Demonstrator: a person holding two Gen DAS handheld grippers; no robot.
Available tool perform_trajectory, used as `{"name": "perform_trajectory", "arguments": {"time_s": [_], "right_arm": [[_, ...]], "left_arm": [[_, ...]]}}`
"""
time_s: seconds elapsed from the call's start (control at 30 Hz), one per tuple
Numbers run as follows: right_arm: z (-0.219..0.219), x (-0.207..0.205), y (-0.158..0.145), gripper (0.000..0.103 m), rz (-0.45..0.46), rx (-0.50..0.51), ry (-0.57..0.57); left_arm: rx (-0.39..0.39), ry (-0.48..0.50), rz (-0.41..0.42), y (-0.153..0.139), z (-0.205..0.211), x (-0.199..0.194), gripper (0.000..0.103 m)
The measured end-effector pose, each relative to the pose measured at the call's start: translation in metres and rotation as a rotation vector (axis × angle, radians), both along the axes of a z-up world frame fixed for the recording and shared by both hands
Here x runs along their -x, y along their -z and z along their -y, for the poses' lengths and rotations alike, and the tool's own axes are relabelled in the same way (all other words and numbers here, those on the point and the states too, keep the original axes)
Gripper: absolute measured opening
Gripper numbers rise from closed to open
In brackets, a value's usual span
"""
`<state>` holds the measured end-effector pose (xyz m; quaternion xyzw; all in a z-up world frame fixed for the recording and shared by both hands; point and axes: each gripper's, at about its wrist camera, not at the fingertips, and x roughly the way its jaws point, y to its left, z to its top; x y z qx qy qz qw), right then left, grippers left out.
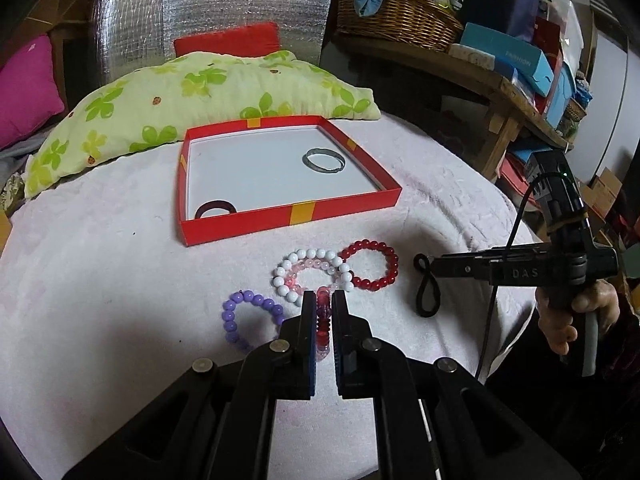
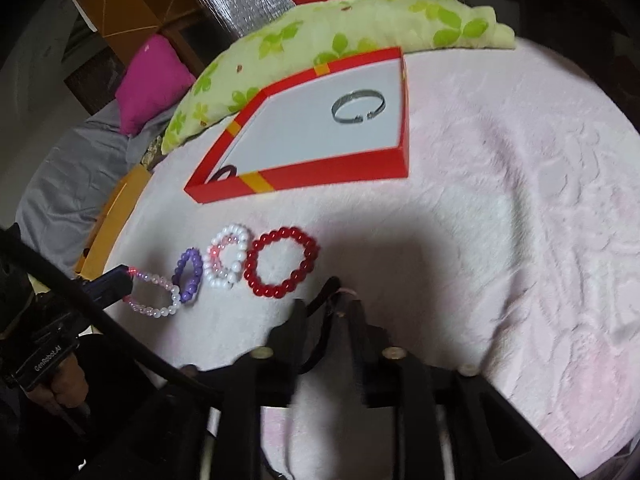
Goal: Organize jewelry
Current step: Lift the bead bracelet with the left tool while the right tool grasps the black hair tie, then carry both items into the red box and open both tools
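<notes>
My left gripper is shut on a clear pink bead bracelet, seen hanging from its fingertips in the right wrist view. My right gripper is shut on a black elastic band, which also shows between its fingers. On the pink blanket lie a purple bracelet, a white-and-pink bracelet and a red bracelet. The red box holds a silver bangle and a dark ring.
A green flowered pillow lies behind the box, with a magenta cushion to its left. A wooden shelf with a wicker basket and boxes stands at the right. The blanket stretches right of the box.
</notes>
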<state>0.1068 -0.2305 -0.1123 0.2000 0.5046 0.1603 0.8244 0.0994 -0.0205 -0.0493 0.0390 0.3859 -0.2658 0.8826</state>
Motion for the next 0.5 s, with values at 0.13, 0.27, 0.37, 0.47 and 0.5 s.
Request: {"name": "perform_trajectory", "arguments": {"time_s": [0.13,0.27,0.37,0.47,0.5], "right_arm": [[-0.012,-0.004,0.004,0.049,-0.028,0.001,-0.010],[-0.030,-0.007,0.009,0.039,-0.031,0.097,-0.038],[-0.034,-0.008,0.007,0.011,-0.010,0.178,-0.037],[-0.028,-0.009,0.004,0.008,0.000,0.158,-0.023],[-0.027,-0.008,-0.002,0.008,0.026,0.153,-0.027]], "left_arm": [[0.006,0.000,-0.005,0.001,0.000,0.000,0.007],[0.011,-0.002,0.003,-0.002,-0.004,-0.001,0.007],[0.020,-0.010,0.001,-0.005,-0.008,-0.005,0.007],[0.021,-0.011,0.016,-0.010,-0.012,-0.011,0.007],[0.025,-0.007,0.021,-0.013,-0.013,-0.014,0.007]]}}
